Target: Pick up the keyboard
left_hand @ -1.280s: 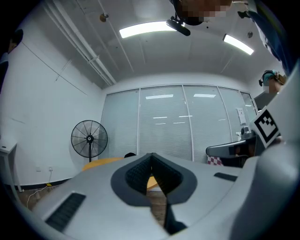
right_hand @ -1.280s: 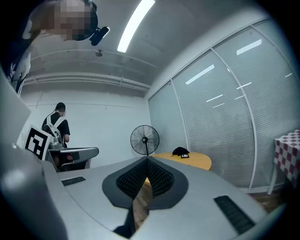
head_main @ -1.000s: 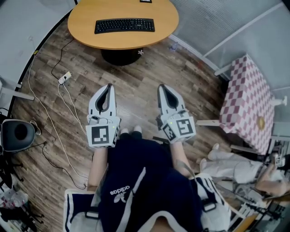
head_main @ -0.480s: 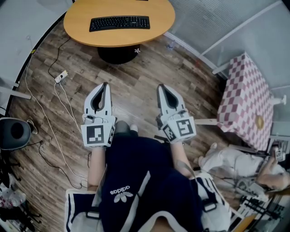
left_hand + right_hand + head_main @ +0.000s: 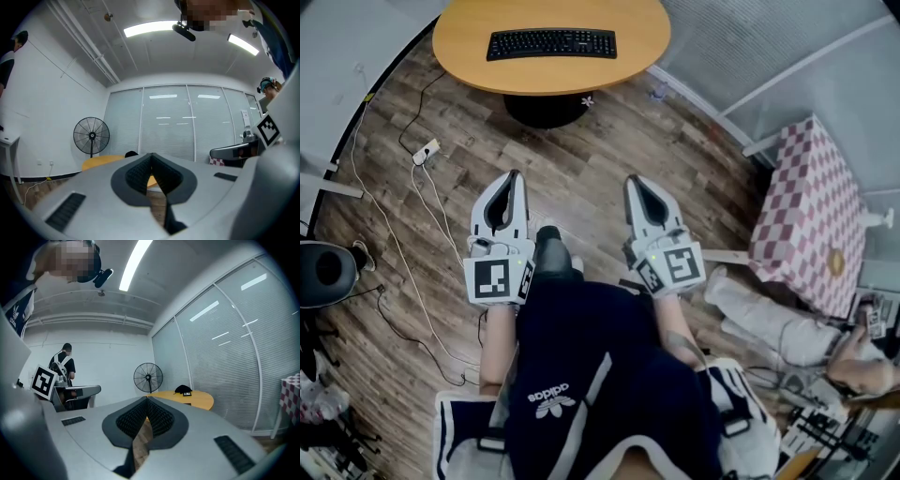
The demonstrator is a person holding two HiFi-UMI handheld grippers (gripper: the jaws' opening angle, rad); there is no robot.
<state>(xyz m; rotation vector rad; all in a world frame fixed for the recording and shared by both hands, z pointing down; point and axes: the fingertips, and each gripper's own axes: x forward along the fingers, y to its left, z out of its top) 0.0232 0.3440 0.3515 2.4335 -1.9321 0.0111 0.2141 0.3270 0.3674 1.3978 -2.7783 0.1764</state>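
At 12 o'clock in the head view, on the wooden floor, stands the round orange tabletop, and the black keyboard lies flat on it. Well apart from it, toward 6 o'clock, the left gripper and the right gripper are both clenched on nothing, side by side, pointing to 12 o'clock

Both arms reach forward past the lap, the left gripper and the right gripper side by side, pointing level. The fingers of each are pressed together with nothing between them.
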